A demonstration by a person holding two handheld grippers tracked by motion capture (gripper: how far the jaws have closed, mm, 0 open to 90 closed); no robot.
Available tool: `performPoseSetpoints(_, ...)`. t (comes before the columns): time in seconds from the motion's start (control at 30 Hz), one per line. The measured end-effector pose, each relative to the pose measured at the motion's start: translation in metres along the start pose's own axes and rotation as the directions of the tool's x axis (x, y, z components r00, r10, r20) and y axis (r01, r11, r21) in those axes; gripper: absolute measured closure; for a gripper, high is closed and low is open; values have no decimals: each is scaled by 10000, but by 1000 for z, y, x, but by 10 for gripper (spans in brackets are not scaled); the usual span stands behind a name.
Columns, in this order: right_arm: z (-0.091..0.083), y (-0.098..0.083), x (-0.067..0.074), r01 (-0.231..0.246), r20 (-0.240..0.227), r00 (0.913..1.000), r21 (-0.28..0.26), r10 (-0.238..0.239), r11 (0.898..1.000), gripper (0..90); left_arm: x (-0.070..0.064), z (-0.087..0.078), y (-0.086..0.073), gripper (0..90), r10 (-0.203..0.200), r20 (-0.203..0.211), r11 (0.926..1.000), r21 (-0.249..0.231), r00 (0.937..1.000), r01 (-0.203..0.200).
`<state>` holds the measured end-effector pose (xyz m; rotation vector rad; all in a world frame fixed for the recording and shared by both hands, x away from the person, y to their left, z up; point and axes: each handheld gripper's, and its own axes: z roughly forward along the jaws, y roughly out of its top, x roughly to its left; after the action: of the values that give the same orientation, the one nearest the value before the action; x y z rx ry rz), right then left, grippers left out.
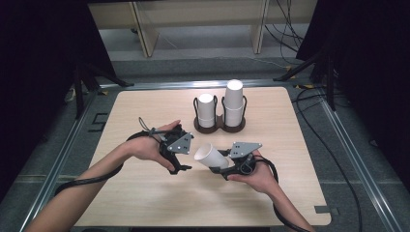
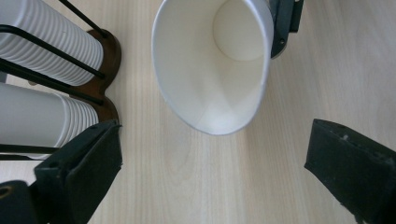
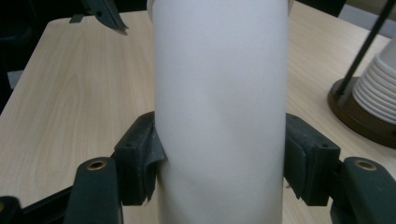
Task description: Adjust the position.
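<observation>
While right gripper [image 3: 219, 163] clamps cup [image 3: 219, 93] — table open.

Right gripper [image 1: 223, 165] fingers clamp a paper cup [image 1: 210, 155] sideways.

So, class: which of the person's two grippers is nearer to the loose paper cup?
Right. The right gripper is shut on the paper cup, its pads pressing the cup's sides. The left gripper is open just beside the cup's mouth, not touching it.
</observation>
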<state>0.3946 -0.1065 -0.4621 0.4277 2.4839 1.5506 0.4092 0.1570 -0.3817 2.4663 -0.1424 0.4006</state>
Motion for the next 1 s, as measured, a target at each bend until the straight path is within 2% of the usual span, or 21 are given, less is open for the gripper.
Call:
performPoseSetpoints(0.1,-6,-4,2,-140,63,9999,-396,142,9991,359,-4,0,-5,29,-327,-274,9986,-436,9991,315)
performPoseSetpoints(0.2,-14,-7,3,-201,118,9997,-739,210,9971,358,-6,-1,-11,27,-834,-543,9908,-1109,9950,770)
performPoseSetpoints(0.27,-18,-9,4,-349,149,9992,-968,365,9947,358,-9,-3,-15,25,-1169,-735,9860,-1281,9904,1069)
performPoseSetpoints(0.3,-21,-11,4,-221,289,9992,-1246,259,9920,358,-9,-3,-17,24,-1382,-801,9814,-1454,9872,1256)
performPoseSetpoints(0.33,-23,-13,5,-423,360,9982,-1330,475,9902,358,-12,-3,-20,24,-1800,-846,9716,-1707,9800,1637)
performPoseSetpoints(0.4,-28,-16,5,-503,323,9979,-1469,556,9879,358,-13,-4,-26,24,-2174,-991,9583,-2109,9711,1930)
performPoseSetpoints(0.43,-30,-18,6,-647,426,9965,-1506,718,9865,358,-13,-4,-29,23,-2249,-1089,9548,-2228,9683,1967)
performPoseSetpoints(0.47,-31,-19,4,-475,464,9974,-1623,557,9856,358,-15,-4,-32,24,-2473,-1250,9450,-2500,9608,2107)
performPoseSetpoints(0.5,-34,-21,6,-754,487,9952,-1714,849,9823,357,-17,-5,-36,24,-2690,-1345,9359,-2701,9537,2260)
performPoseSetpoints(0.53,-36,-22,6,-894,496,9938,-1827,1000,9791,358,-18,-6,-38,24,-2808,-1391,9310,-2797,9496,2344)
performPoseSetpoints(0.6,-40,-24,5,-773,596,9941,-1966,906,9774,358,-23,-7,-44,24,-3247,-1473,9128,-3074,9343,2688)
performPoseSetpoints(0.63,-42,-25,5,-930,535,9929,-2075,1063,9738,358,-25,-8,-48,23,-3419,-1557,9043,-3228,9267,2794)
performPoseSetpoints(0.7,-44,-28,5,-946,584,9921,-2296,1107,9687,358,-30,-8,-54,24,-3893,-1536,8740,-3730,9082,3115)
performPoseSetpoints(0.73,-47,-29,7,-1262,600,9880,-2164,1422,9681,358,-32,-9,-57,24,-4125,-1528,8592,-3930,8981,3277)
performPoseSetpoints(0.77,-47,-30,7,-1219,562,9887,-2403,1392,9630,358,-34,-9,-59,24,-4269,-1523,8491,-4066,8914,3372)
performPoseSetpoints(0.83,-51,-32,9,-1368,554,9867,-2277,1531,9641,358,-40,-10,-66,24,-4725,-1657,8215,-4384,8656,3645)
performPoseSetpoints(0.87,-51,-34,9,-1357,482,9872,-2452,1518,9599,358,-44,-9,-68,24,-5071,-1615,8005,-4524,8466,3932)
performPoseSetpoints(0.9,-54,-35,10,-1547,599,9834,-2177,1714,9637,358,-45,-10,-72,24,-5199,-1717,7916,-4651,8368,3964)
performPoseSetpoints(0.93,-56,-36,10,-1595,449,9836,-2369,1748,9583,358,-46,-8,-74,24,-5222,-1744,7826,-4871,8348,3877)
performPoseSetpoints(0.97,-57,-37,10,-1464,570,9844,-2566,1662,9554,358,-48,-8,-77,24,-5343,-1786,7722,-5007,8262,3911)
performPoseSetpoints(1.0,-58,-38,10,-1698,402,9815,-2689,1872,9481,358,-52,-9,-79,25,-5653,-1695,7579,-4929,8073,4273)
